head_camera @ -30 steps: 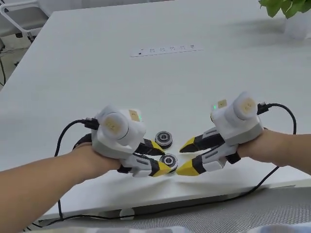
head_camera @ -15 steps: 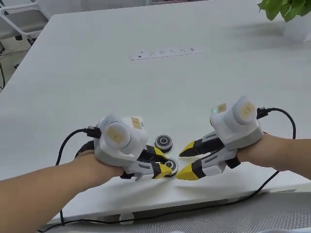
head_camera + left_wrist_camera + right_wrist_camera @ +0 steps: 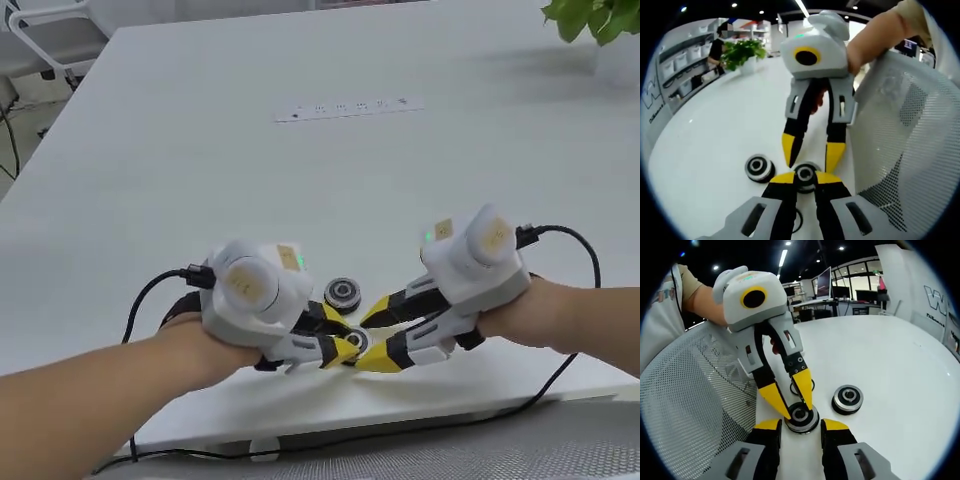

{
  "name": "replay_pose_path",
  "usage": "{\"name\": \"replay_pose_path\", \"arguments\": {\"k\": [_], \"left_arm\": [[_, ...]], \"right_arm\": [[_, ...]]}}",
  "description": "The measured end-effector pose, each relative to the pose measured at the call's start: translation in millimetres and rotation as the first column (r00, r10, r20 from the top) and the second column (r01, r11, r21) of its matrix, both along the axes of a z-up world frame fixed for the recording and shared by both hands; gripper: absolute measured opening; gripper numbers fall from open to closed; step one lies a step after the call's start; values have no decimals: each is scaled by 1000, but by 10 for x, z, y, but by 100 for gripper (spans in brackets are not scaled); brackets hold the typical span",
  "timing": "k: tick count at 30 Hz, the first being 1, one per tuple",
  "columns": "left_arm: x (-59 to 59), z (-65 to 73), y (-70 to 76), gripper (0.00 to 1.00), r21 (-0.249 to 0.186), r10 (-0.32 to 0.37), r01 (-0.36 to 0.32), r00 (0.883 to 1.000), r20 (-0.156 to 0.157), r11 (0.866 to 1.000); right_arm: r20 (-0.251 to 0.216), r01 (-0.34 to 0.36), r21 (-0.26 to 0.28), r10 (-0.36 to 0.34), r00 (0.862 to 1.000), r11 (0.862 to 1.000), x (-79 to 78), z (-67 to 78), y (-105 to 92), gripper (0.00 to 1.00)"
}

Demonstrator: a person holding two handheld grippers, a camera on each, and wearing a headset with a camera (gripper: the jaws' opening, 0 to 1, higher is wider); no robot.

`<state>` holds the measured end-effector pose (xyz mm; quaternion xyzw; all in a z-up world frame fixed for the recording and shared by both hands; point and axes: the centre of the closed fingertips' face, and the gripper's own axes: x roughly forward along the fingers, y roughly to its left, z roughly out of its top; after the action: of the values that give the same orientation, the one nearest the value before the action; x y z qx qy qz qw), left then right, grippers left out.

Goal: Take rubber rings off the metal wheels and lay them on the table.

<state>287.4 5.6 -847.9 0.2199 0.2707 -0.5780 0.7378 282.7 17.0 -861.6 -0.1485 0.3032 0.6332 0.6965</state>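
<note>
Left gripper (image 3: 806, 179) fingers pinch a metal wheel (image 3: 801, 416), plainest in the right gripper view; right gripper (image 3: 801, 425) fingers stand spread either side of it; second wheel (image 3: 847, 399) just beside.

white table (image 3: 200, 170), 2 metal wheels (image 3: 342, 293) near front edge, socket strip (image 3: 348, 108) mid-table

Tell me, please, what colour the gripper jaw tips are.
Yellow; clearest in the right gripper view, on the left gripper holding the metal wheel.
</note>
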Motion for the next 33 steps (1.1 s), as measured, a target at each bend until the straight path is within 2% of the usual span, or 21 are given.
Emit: {"name": "replay_pose_path", "arguments": {"k": [14, 27, 33], "left_arm": [[2, -1, 1, 14, -9, 12, -12, 1000, 2, 1000], [13, -8, 6, 14, -16, 21, -21, 1000, -1, 1000], [12, -7, 6, 13, -19, 24, -25, 1000, -3, 1000]], "right_arm": [[54, -29, -26, 31, 998, 999, 0, -55, -54, 23], [34, -17, -19, 18, 999, 1000, 5, -50, -89, 20], [-3, -1, -3, 1, 1000, 1000, 6, -47, -108, 18]]}}
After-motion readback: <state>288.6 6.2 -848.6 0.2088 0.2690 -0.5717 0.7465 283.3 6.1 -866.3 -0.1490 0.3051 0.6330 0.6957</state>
